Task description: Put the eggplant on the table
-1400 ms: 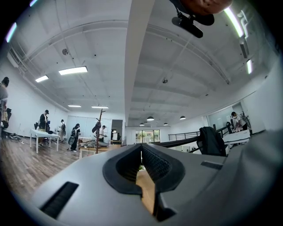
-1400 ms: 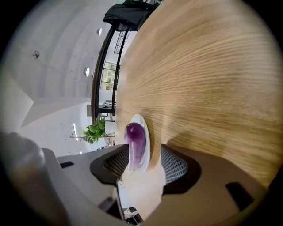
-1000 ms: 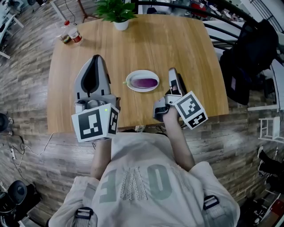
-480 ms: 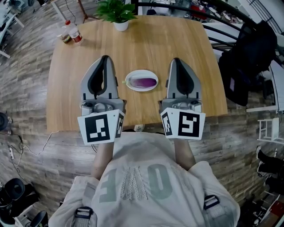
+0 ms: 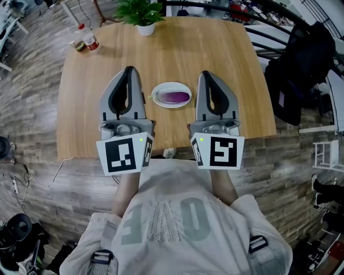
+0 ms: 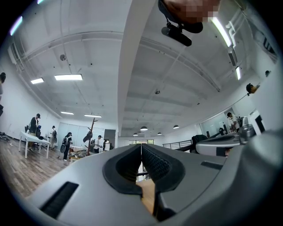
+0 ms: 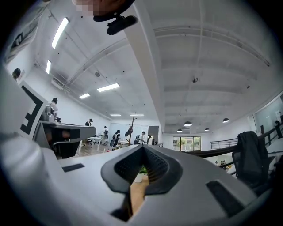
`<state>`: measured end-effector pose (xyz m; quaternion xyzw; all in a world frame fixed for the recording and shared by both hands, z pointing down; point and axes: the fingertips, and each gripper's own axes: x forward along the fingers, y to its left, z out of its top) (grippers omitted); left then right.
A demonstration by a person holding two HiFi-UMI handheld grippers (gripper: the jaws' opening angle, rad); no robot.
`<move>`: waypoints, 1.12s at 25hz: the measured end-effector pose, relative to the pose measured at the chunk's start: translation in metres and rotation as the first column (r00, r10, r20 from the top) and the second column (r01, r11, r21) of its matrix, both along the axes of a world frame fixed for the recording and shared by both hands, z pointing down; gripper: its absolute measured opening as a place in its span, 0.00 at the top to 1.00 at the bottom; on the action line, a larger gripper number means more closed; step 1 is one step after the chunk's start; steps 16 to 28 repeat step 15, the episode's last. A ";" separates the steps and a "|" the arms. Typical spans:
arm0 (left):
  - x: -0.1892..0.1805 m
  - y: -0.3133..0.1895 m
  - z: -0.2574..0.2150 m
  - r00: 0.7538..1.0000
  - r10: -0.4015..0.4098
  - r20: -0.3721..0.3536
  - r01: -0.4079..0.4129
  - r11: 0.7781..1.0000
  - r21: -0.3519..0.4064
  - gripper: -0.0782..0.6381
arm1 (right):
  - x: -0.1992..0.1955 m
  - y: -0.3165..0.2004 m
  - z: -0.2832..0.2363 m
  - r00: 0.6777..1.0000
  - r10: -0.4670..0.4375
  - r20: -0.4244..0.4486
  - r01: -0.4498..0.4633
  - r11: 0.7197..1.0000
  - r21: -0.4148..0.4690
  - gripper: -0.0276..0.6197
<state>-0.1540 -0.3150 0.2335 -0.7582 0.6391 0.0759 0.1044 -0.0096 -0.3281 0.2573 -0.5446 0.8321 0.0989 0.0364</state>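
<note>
1. The eggplant [image 5: 174, 97] lies on a white plate [image 5: 186, 89] just above the middle of the head view. The plate stands on the wooden counter [image 5: 188, 48], so the eggplant is on the plate, not on the bare wood.
2. Its long axis runs left to right across the frame, with the green stem end at the left and the purple body toward the right.
3. The left claw [image 5: 129, 72] is to the left of the plate and the right claw [image 5: 205, 75] is to its right. Both point toward the top of the frame, so the eggplant lies between them, crosswise to the way they point.
4. By my judgement the right claw is a little nearer the purple body, and the left is nearer the stem.
5. In the left gripper view the left claw [image 6: 141, 145] is pressed together at the tips with nothing held. In the right gripper view the right claw [image 7: 142, 148] is likewise closed and empty.
6. Both gripper views look out over the room and ceiling; neither shows the eggplant.
7. A potted plant [image 5: 141, 12] stands at the counter's far edge, at top centre, well apart from the plate.
</note>
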 end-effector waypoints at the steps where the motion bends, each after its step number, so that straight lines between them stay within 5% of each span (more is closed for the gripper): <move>1: 0.001 0.000 0.000 1.000 0.000 0.001 0.000 1.000 -0.001 0.88 | 0.000 0.000 0.000 1.000 0.000 0.008 0.000 1.000 -0.004 0.93; 28: -0.007 0.010 -0.004 0.999 -0.037 0.031 0.037 0.999 0.011 0.88 | 0.002 0.004 0.000 1.000 -0.003 0.009 0.002 1.000 0.001 0.93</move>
